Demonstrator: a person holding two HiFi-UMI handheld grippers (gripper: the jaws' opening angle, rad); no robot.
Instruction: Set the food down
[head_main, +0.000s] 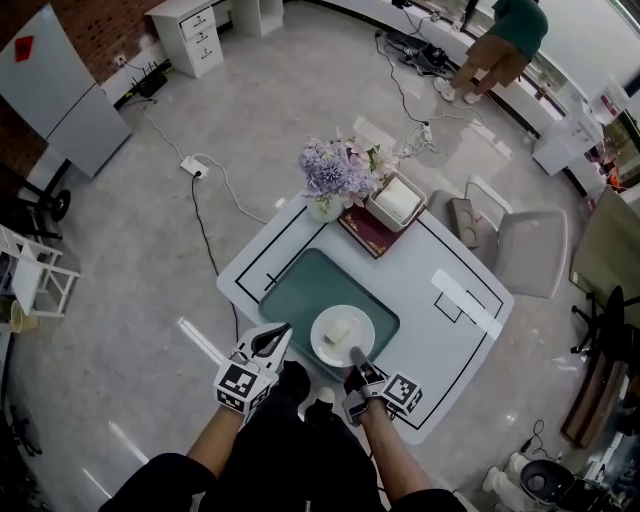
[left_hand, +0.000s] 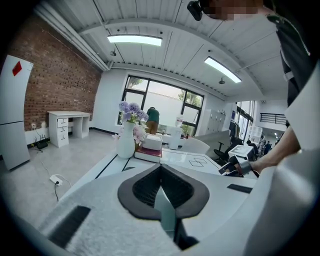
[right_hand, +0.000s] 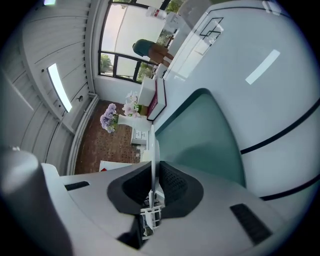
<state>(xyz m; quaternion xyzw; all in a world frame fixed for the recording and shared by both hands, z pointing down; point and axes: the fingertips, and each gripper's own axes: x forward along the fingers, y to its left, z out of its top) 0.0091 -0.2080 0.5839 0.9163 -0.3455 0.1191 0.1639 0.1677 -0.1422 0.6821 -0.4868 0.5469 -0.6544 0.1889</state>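
Note:
A white plate (head_main: 325, 350) with a pale block of food (head_main: 339, 331) on it is over the near part of the green mat (head_main: 300, 285) on the white table (head_main: 440, 340). My right gripper (head_main: 357, 358) is shut on the plate's near rim. In the right gripper view the plate (right_hand: 154, 155) shows edge-on, as a thin white line between the jaws of the right gripper (right_hand: 153, 187). My left gripper (head_main: 275, 338) is shut and holds nothing, at the table's near left edge beside the plate. In its own view the left gripper (left_hand: 162, 187) has its jaws pressed together.
A vase of purple flowers (head_main: 330, 175) and a white box on a red book (head_main: 395, 205) stand at the table's far side. A grey chair (head_main: 530, 250) is to the right. A power strip with its cable (head_main: 195, 167) lies on the floor. A person (head_main: 500, 45) stands far back.

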